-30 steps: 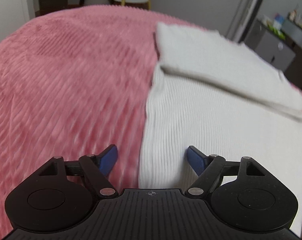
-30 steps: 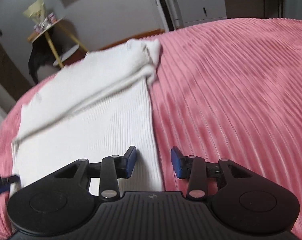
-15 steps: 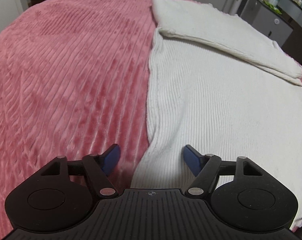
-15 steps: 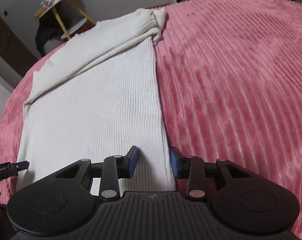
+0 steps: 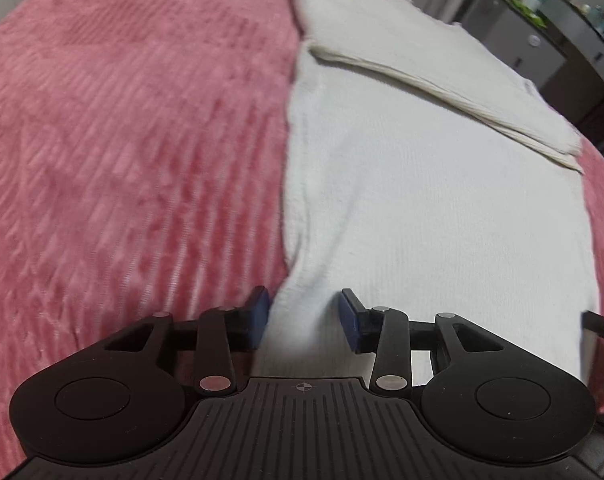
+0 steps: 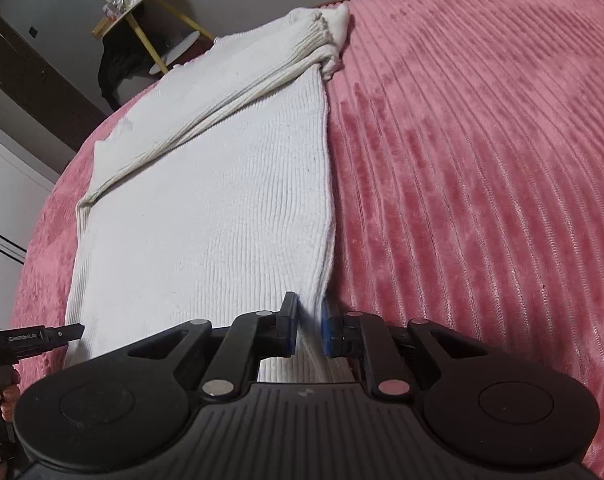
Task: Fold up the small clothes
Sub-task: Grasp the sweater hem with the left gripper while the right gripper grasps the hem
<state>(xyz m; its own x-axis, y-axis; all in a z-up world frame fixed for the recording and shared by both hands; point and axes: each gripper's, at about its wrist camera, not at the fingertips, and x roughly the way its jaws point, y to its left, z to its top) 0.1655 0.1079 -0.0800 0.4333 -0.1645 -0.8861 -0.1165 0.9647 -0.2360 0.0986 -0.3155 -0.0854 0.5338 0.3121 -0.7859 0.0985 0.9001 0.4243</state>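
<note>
Left wrist view: white knit sweater (image 5: 422, 200) is laid flat on the pink ribbed bedspread (image 5: 121, 140), sleeves folded across its far end. Left tool (image 5: 304, 316) is set over the near left hem corner; its jaws have just been closing, fabric is between them, pad contact cannot be told. Right wrist view: right tool (image 6: 309, 326) has just been closing and is pinched on the near right hem corner.

Support: bed, pink ribbed plush blanket (image 6: 482, 160) covering whole surface. Directly on blanket: white ribbed knit sweater (image 6: 205, 224), laid flat, sleeves folded across far end.
</note>
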